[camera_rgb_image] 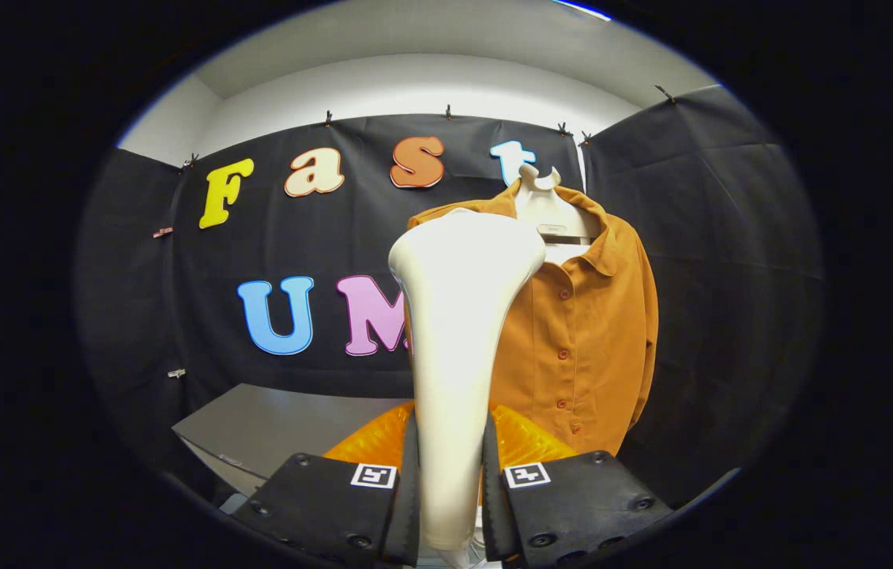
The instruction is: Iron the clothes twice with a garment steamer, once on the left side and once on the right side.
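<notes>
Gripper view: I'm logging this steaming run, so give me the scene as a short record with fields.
gripper: shut on the steamer's handle
steamer: cream, upright between the fingers, head raised against the shirt's left half as seen
shirt: orange, buttoned, hanging on a pale hanger
table: grey, below and left of the shirt
contact: whether the head touches the cloth, cannot tell
</notes>
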The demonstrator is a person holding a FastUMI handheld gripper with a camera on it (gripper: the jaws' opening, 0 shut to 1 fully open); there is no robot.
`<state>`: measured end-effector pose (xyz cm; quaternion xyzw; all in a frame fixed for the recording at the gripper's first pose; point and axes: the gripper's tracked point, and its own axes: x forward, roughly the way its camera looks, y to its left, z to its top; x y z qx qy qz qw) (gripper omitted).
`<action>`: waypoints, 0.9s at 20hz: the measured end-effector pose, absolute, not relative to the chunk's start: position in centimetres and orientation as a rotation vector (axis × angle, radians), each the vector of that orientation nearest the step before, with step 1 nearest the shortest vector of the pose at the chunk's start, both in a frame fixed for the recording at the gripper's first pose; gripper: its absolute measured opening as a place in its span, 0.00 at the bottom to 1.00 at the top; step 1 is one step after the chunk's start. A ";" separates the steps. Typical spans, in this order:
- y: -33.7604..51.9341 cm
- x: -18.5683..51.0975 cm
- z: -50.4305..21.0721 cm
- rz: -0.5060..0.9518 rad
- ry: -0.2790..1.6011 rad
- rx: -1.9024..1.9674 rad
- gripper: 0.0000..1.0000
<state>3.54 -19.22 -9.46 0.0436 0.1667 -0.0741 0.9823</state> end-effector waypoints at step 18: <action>-25.9 8.7 -22.3 0.048 0.540 0.225 0.35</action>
